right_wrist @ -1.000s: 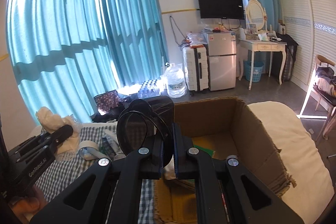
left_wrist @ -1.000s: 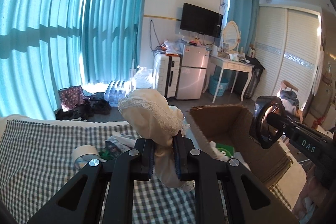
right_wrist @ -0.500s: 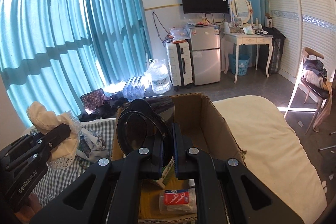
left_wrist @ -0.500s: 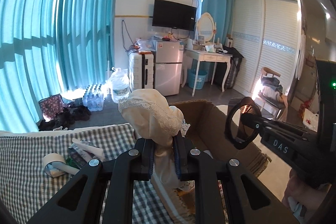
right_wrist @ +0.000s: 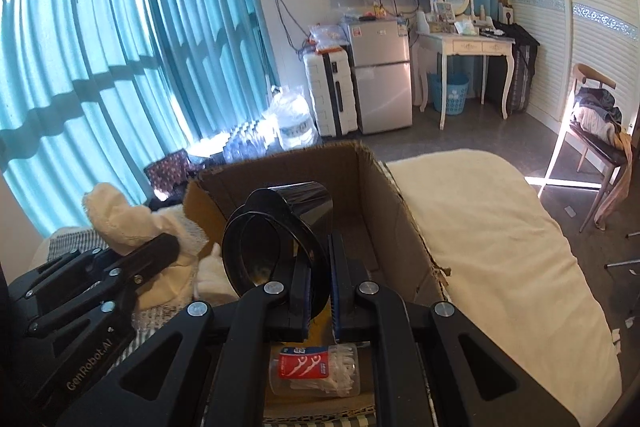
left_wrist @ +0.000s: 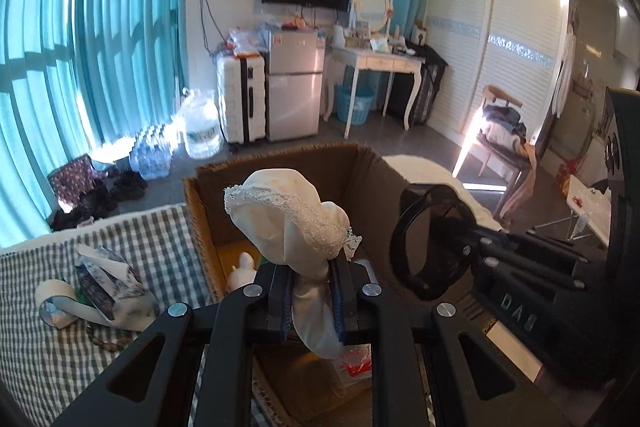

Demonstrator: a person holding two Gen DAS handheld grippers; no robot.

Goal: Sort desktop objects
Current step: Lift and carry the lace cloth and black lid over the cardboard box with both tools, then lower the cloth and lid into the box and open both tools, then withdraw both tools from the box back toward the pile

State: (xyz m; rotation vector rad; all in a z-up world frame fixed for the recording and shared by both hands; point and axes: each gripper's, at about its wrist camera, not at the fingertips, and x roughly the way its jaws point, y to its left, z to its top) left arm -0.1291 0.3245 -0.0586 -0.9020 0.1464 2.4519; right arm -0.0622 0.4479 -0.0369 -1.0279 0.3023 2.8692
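Note:
My left gripper point(left_wrist: 311, 301) is shut on a cream lace-edged cloth point(left_wrist: 288, 223) and holds it above the open cardboard box point(left_wrist: 280, 163). My right gripper point(right_wrist: 319, 301) is shut on a black cup point(right_wrist: 280, 239), held over the same box point(right_wrist: 384, 203). In the left wrist view the black cup point(left_wrist: 432, 239) sits to the right of the cloth. In the right wrist view the cloth point(right_wrist: 120, 219) and left gripper point(right_wrist: 160, 251) are at the left. A clear tub of floss picks point(right_wrist: 316, 371) and a small white figure point(left_wrist: 244, 271) lie in the box.
On the grey checked cloth point(left_wrist: 48, 347) left of the box lie a tape roll point(left_wrist: 54, 297) and crumpled printed wrappers point(left_wrist: 106, 275). A cream blanket point(right_wrist: 500, 227) covers the surface right of the box. Fridge, suitcase and dressing table stand far behind.
Both grippers have moved over the cardboard box with their loads and tilted downward; the box's inside and the floss tub now show below them.

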